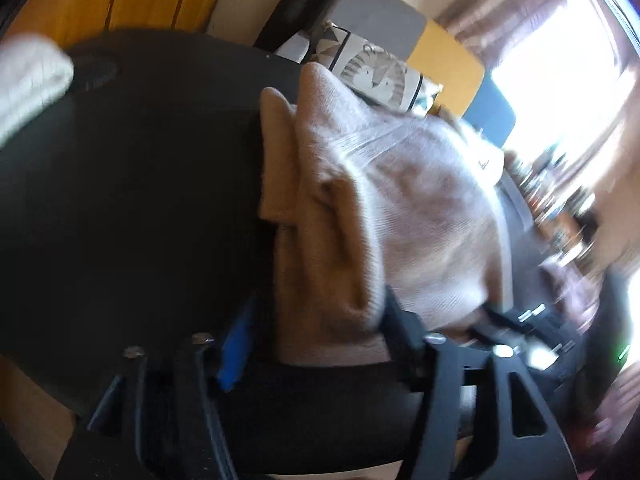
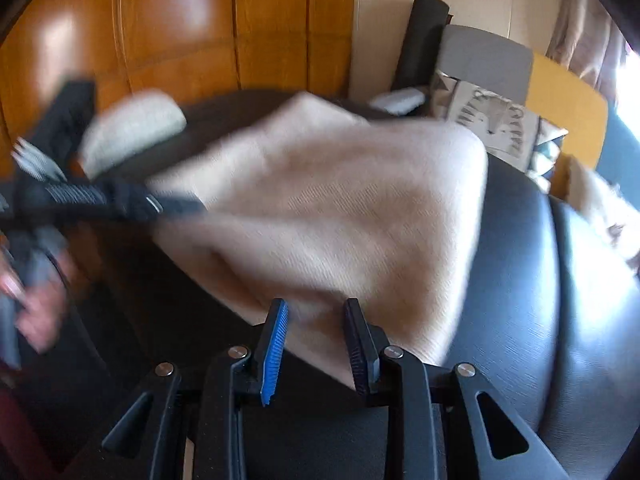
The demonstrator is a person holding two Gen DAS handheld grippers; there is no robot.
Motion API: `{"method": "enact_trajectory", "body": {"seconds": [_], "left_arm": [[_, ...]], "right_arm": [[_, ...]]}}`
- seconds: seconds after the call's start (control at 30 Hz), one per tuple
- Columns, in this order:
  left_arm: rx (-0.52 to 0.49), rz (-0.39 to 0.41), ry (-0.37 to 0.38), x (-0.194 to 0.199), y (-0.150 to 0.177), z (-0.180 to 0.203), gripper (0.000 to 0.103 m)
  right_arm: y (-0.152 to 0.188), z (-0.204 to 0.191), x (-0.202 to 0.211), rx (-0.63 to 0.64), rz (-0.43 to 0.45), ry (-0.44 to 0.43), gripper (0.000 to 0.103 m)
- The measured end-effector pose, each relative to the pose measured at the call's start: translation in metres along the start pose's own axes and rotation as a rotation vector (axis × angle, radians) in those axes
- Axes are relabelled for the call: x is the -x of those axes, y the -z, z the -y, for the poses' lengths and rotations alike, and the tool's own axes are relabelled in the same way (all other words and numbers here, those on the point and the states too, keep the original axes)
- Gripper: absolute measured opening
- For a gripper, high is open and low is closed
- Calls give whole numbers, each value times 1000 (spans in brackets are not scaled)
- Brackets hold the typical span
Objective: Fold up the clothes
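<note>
- Right gripper (image 2: 316, 344) fingers were clamped on the near edge of the beige garment (image 2: 332, 208), at 6 o'clock in the right wrist view.
- Left gripper (image 1: 312, 344) fingers stood parted around a bunched fold of the garment; pad contact could not be confirmed through the blur.
- Garment lay draped over the black table (image 1: 132, 184), its far corner toward 12 o'clock; a folded white cloth (image 2: 132, 128) rested at 10 o'clock.
- Step in hand, as judged: a fold across the garment, mid-transfer.
- Next move called for a firm left grip, then both edges laid level and aligned.
</note>
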State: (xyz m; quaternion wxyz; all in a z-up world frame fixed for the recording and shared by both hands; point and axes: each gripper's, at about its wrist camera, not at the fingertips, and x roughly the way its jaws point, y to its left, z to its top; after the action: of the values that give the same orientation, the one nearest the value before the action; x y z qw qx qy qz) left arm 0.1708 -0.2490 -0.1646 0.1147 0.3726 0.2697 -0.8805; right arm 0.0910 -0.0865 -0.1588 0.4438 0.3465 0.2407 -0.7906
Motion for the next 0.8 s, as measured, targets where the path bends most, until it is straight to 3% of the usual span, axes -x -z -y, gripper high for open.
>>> {"method": "enact_trajectory", "body": {"seconds": [0.03,0.13,0.3,0.4,0.5,0.57,0.7,0.73,0.77,0.8], "left_arm": [[-40,4,-13,1,2,4,65],[-73,2,-14,3,6,10,67],[39,-3,112,10,5,-5,67],[76,14,164,17,3,-10,67],[81,-3,159,13,0,-9,67],[104,-28,177,8,1,-10,67],[137,-43,215,3,-5,-5,67],[131,-37,215,5,-7,-3,66],[108,-27,211,8,-9,1,62],[87,-17,206,11,-11,5,49]], "right_arm": [[5,5,-2,-8,-11,19,28],[11,26,8,-133,28,-41,28],[12,43,22,-276,114,-184,29],[3,25,30,-192,160,-242,30],[0,-9,31,9,187,-173,30],[-2,-32,20,152,152,-89,30],[-3,-53,-4,272,96,23,28],[-5,-52,-6,259,96,18,25],[-7,-47,-3,214,110,-15,9],[-8,-42,-1,181,113,-20,2]]}}
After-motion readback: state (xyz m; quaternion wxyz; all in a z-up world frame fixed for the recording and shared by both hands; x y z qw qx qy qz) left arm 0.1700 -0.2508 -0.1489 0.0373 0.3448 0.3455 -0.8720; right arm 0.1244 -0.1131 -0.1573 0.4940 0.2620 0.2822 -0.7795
